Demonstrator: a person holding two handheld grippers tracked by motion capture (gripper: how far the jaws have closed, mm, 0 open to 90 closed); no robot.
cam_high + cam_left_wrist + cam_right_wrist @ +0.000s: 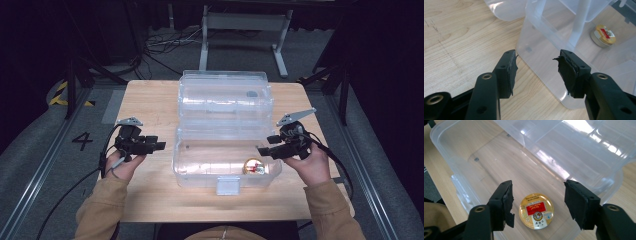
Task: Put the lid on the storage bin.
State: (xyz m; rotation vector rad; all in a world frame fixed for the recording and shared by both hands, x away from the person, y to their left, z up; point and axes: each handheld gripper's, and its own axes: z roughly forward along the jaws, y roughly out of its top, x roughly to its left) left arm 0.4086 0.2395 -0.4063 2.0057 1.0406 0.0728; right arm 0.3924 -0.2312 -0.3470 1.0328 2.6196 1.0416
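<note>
A small round tin with a gold lid and a red label point(536, 211) is seen lying flat on the floor of a clear plastic storage box point(190, 167), near the box's front right corner, as the high view shows it. The right gripper point(537, 202) is held above the tin with its jaws parted and nothing pressed between the pads; the tin is framed in the gap but is not touched. The left gripper point(537, 70) is held outside the box's left wall, its jaws spread wide and empty over the light wooden table point(150, 100). The tin is judged to be light, rigid and smooth-sided, so a slip is thought likely if it is pinched on the glossy lid; the low rim, taken across its full width, is considered the better hold. Little clearance is left by the nearby walls. Behind the tray, the box's hinged transparent lid point(225, 92) is laid open on the table.
</note>
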